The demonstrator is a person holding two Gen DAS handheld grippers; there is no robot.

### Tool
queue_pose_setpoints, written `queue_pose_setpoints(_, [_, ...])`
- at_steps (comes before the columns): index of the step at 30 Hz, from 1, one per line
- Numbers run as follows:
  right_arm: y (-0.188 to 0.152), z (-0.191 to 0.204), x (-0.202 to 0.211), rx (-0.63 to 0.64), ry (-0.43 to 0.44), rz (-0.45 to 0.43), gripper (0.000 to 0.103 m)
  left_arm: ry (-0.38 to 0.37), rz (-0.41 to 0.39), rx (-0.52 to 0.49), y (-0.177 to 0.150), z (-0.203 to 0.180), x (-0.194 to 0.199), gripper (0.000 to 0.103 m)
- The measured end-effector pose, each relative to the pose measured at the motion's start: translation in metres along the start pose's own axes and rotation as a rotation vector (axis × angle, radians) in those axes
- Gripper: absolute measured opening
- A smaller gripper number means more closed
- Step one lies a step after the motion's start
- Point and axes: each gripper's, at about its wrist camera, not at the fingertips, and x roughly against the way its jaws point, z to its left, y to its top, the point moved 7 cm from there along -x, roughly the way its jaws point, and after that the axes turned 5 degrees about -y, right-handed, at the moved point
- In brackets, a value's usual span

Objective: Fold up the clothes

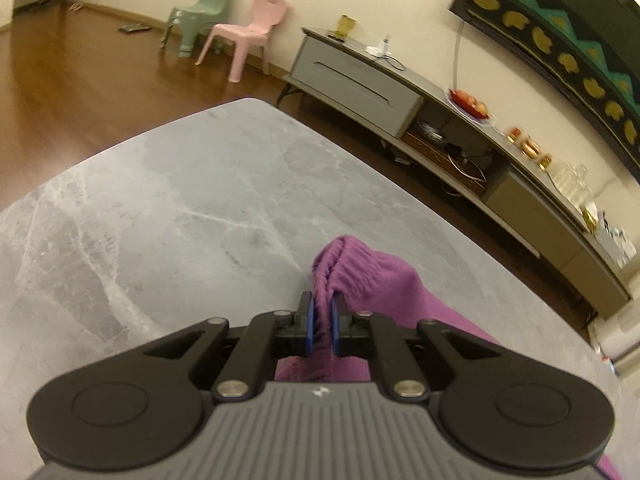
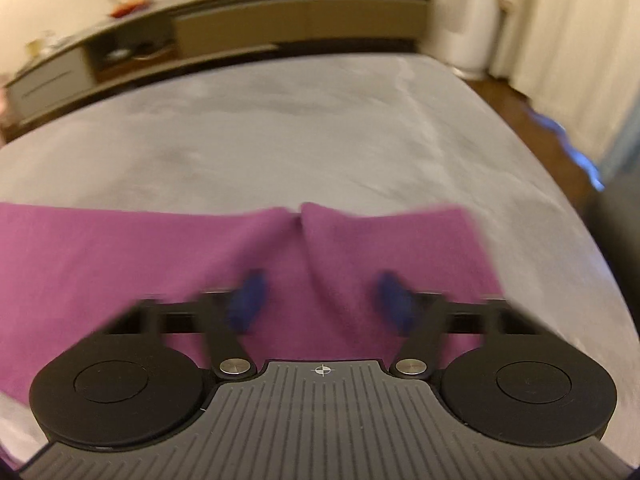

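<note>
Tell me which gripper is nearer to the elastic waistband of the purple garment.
Left. The left gripper is clamped on the gathered waistband of the purple garment. The right gripper stands open over plain fabric, with no waistband in its view.

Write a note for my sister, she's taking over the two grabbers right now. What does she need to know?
Left gripper: jaws shut on the gathered waistband of the purple garment.
Right gripper: jaws stand apart over the purple cloth, gripping nothing; that picture is blurred.
Where things are: the garment lies on the grey marble table, spread flat under the right gripper, with a crease running up its middle. Nothing else is on the table in view.
Done: the waistband end is caught.
Left: it does not look neatly folded yet. Probably take hold with the right gripper too, then fold the garment over.
</note>
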Motion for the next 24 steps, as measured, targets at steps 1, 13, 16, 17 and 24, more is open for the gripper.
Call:
queue_pose_setpoints(1, [0.005,0.009,-0.001,0.022,-0.006,-0.015,0.0,0.007,-0.006,-0.009,0.001,-0.001,0.0,0.008])
queue_pose_setpoints(13, [0.104,0.021,-0.024,0.074,-0.13,-0.158,0.003,0.099,-0.041,0.037,0.016,0.027,-0.02,0.008])
queue_pose_setpoints(16, [0.095,0.011,-0.049,0.052,-0.134,-0.081,0.04,0.105,0.008,0.051,0.014,0.036,-0.032,0.01])
queue_pose_setpoints(17, [0.095,0.002,-0.04,0.005,-0.144,-0.132,0.044,0.105,0.015,0.054,0.014,0.038,-0.033,0.011])
queue_pose_setpoints(24, [0.04,-0.015,-0.024,-0.016,-0.082,-0.131,0.037,0.104,0.016,-0.022,0.01,0.024,-0.031,0.023])
